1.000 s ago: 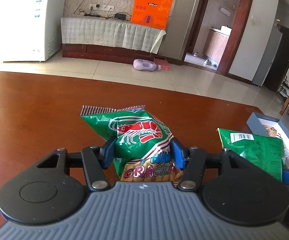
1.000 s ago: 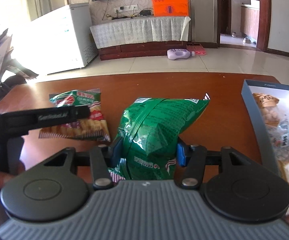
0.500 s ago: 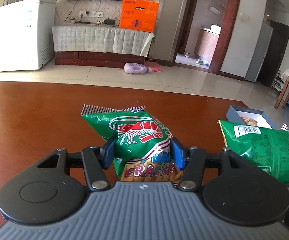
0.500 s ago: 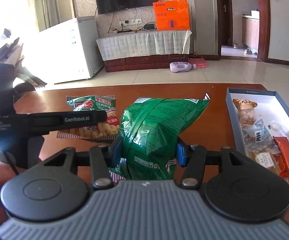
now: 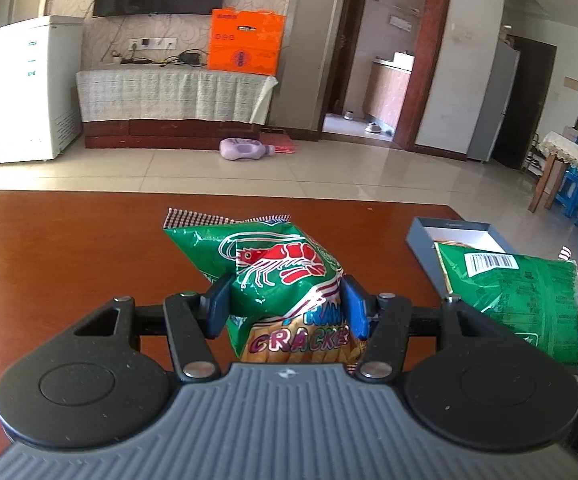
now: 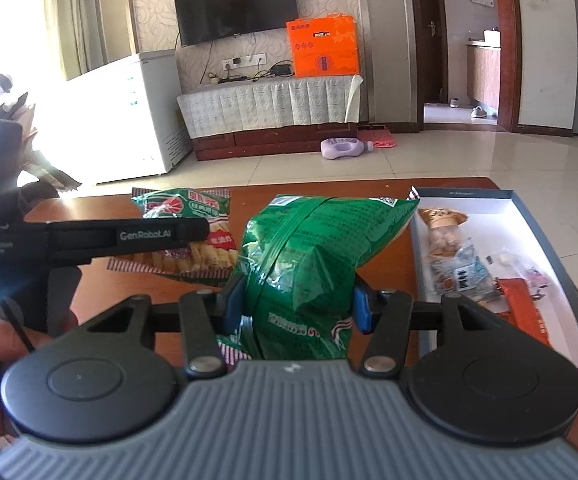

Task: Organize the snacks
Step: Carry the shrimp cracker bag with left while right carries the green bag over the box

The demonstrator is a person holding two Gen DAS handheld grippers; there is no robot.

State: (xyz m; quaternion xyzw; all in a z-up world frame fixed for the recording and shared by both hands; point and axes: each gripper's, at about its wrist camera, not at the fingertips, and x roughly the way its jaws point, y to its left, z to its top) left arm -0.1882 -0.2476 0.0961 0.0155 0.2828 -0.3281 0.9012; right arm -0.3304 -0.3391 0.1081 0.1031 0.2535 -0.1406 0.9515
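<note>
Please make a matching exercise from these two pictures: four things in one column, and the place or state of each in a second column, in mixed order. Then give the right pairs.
Things
1. green prawn cracker bag with a red prawn
2. plain green snack bag with a barcode
3. open blue cardboard box with a white inside
4. purple plastic bottle

Places or states
A. lying on the tiled floor
B. gripped by the right gripper
C. on the table, holding small wrapped snacks
D. gripped by the left gripper

Pairs: 1-D, 2-B, 3-C, 4-A
</note>
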